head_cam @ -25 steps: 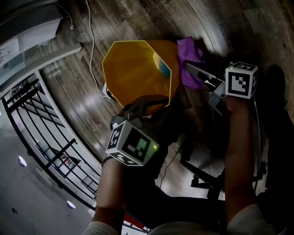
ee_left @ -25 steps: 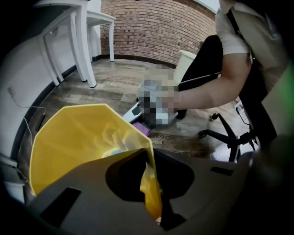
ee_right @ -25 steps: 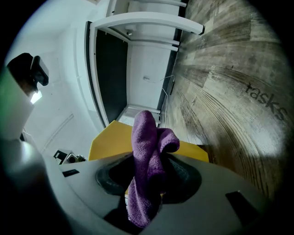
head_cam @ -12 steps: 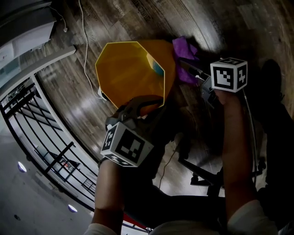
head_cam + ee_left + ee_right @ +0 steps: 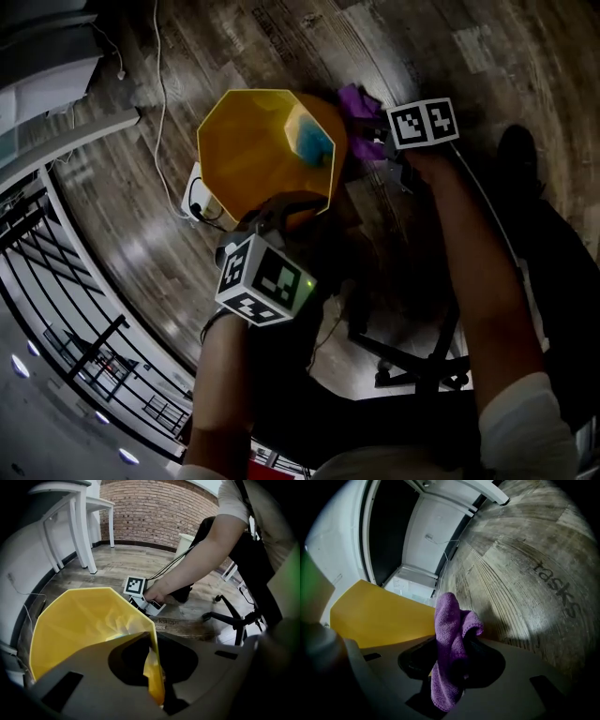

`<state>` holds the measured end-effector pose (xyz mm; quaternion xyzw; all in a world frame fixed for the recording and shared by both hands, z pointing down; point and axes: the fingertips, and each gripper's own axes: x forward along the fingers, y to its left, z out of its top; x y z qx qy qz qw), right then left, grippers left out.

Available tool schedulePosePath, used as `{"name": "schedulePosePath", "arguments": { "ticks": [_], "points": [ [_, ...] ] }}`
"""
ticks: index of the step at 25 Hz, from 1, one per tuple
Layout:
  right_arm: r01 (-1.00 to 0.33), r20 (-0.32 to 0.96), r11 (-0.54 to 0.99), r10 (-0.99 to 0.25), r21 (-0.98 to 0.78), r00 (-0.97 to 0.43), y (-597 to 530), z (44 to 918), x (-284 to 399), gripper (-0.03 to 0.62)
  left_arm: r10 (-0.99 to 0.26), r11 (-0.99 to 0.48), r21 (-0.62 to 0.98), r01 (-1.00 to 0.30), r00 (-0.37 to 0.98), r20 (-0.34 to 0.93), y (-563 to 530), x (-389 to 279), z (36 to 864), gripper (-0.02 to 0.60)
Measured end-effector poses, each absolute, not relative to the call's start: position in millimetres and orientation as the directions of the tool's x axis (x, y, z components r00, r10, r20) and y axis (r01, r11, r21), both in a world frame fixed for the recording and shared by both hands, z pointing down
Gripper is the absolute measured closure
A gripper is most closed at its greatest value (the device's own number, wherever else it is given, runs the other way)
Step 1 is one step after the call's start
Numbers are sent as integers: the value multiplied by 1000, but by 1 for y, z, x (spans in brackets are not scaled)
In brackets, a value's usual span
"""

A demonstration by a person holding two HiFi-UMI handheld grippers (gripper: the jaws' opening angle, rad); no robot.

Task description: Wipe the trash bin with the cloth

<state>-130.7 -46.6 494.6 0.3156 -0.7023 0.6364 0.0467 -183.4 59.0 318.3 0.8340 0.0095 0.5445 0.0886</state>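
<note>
Yellow trash bin (image 5: 253, 150) upright on wooden floor (image 5: 469, 56); thin, light plastic wall, likely to slide or tip unless steadied. Left gripper (image 5: 153, 672) fingers clenched on near rim. Right gripper (image 5: 449, 677) fingers clamp purple cloth (image 5: 449, 630), soft and limp, just beside bin's outer wall.

The trash bin (image 5: 267, 155) stands on the floor (image 5: 469, 56). At the bin's near rim, the left gripper (image 5: 284, 208) clamps its jaws over the wall. Just right of the bin, the right gripper (image 5: 377, 150) holds the cloth (image 5: 354, 101) beside the bin's outer side. A cable (image 5: 156, 66) runs along the floor behind and left of the bin. A chair base (image 5: 412, 361) lies nearer than the bin, to its right.
</note>
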Motion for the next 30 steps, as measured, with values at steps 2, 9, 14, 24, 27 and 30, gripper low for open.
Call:
{"name": "schedulePosePath", "arguments": {
  "ticks": [2, 9, 14, 24, 27, 30],
  "points": [
    [-513, 487, -40, -384, -857, -784, -48, 504, -131, 433, 118, -983, 167, -83, 414, 902, 58, -182, 318, 555],
    [-561, 572, -144, -356, -815, -740, -33, 543, -133, 433, 127, -981, 177, -82, 418, 899, 59, -179, 317, 554],
    [-657, 655, -105, -289, -746, -698, -28, 562, -138, 434, 116, -978, 177, -108, 422, 899, 53, -181, 317, 555],
    [-401, 458, -230, -560, -887, -690, -37, 471, -90, 433, 82, -957, 197, -214, 449, 890, 40, -165, 318, 554],
    [-306, 345, -171, -610, -936, -714, -26, 430, -87, 433, 53, -949, 187, -255, 454, 890, 33, -158, 317, 554],
    [-207, 230, -112, -638, -972, -735, -13, 398, -94, 433, 43, -960, 157, -233, 431, 901, 33, -157, 314, 541]
  ]
}}
